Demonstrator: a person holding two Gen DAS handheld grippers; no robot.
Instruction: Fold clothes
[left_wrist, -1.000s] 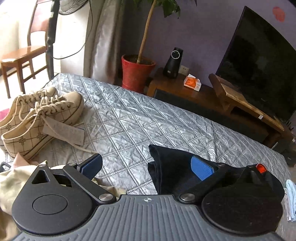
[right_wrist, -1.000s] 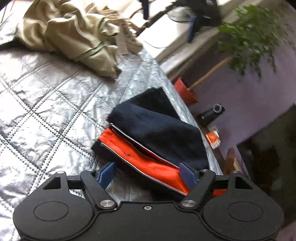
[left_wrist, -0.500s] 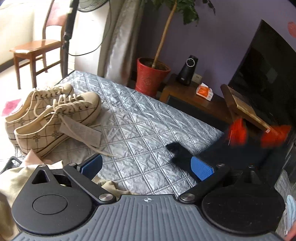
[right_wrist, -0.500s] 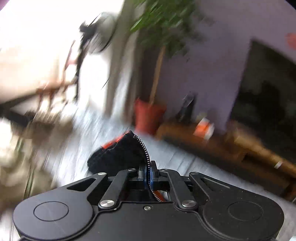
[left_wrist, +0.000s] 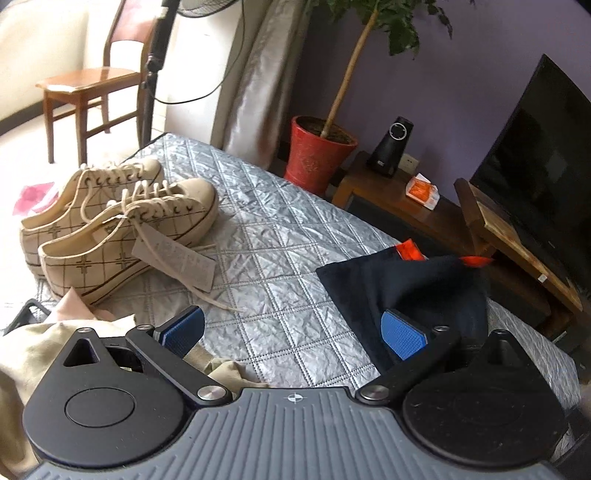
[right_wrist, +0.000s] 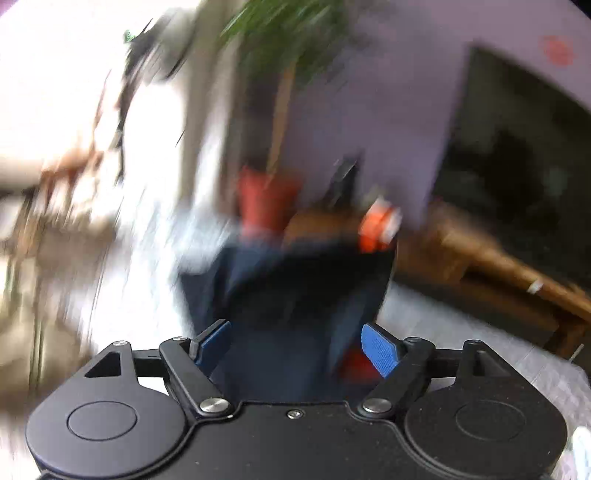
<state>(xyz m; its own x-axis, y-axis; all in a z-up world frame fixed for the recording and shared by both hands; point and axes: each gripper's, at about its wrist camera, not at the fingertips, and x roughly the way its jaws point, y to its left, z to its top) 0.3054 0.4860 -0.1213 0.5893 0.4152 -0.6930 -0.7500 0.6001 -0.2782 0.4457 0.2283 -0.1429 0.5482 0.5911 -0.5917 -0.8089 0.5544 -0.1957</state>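
A dark navy garment (left_wrist: 406, 284) with orange lining lies folded on the silver quilted bed cover (left_wrist: 277, 240), just beyond the right pad of my left gripper (left_wrist: 293, 330). That gripper is open and holds nothing. A beige garment (left_wrist: 26, 350) is bunched under its left side. The right wrist view is heavily blurred. In it my right gripper (right_wrist: 297, 345) has its jaws opening, the blue pads wide apart. The navy garment (right_wrist: 303, 295) shows between and beyond them, and the pads do not press on it.
A pair of cream checked sneakers (left_wrist: 122, 229) with a paper tag sits on the bed's left. Beyond the bed's far edge are a red plant pot (left_wrist: 317, 158), a low wooden cabinet (left_wrist: 424, 206) with a speaker, and a television (left_wrist: 539, 147). A wooden chair (left_wrist: 85, 96) stands at the far left.
My right gripper shut on the navy garment's zipper edge, lifted it and rolled upright, then opened again. The garment now lies refolded, orange lining at its far edge. The left gripper stayed open.
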